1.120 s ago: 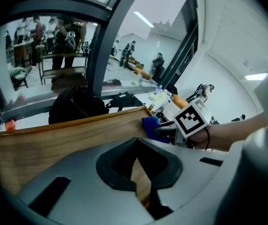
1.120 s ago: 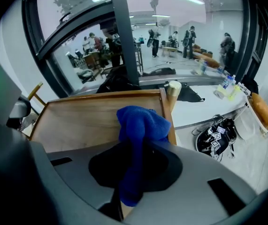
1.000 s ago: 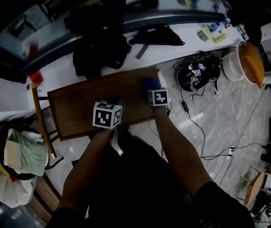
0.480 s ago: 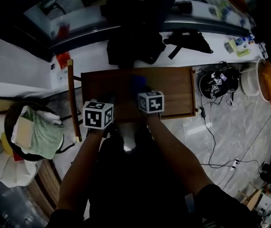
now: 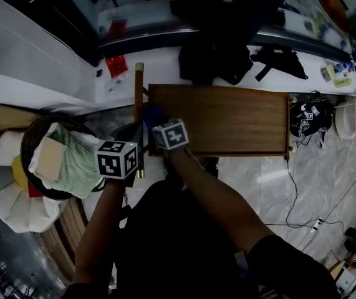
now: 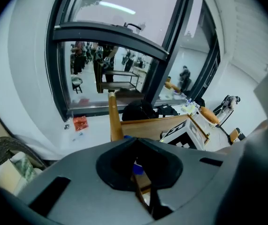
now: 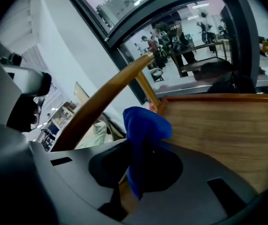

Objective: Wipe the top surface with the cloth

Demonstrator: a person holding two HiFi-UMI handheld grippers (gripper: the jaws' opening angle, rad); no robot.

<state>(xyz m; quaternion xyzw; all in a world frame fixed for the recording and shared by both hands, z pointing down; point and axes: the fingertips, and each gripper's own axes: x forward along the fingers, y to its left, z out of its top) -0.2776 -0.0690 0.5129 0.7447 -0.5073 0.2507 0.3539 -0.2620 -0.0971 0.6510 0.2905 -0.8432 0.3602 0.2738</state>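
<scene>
The brown wooden table top (image 5: 234,120) lies ahead of me, with its grain close up in the right gripper view (image 7: 227,125). My right gripper (image 7: 141,146) is shut on a blue cloth (image 7: 145,125), which bunches up out of the jaws. In the head view the blue cloth (image 5: 153,114) sits at the table's left end, just beyond the right gripper's marker cube (image 5: 170,134). My left gripper (image 6: 134,144) is off the table's left end, shut with nothing in it; its cube (image 5: 118,159) is nearer to me.
A wooden pole (image 5: 139,108) stands upright against the table's left end. A dark basket (image 5: 31,136) of folded cloths sits on the floor to the left. Black bags (image 5: 221,58) lie on the white ledge behind. Cables and a bundle (image 5: 307,120) are at the right.
Over the last second the right gripper has carried the blue cloth leftward across the table top, from near the right end to the left end. The left gripper moved left too, off the table.
</scene>
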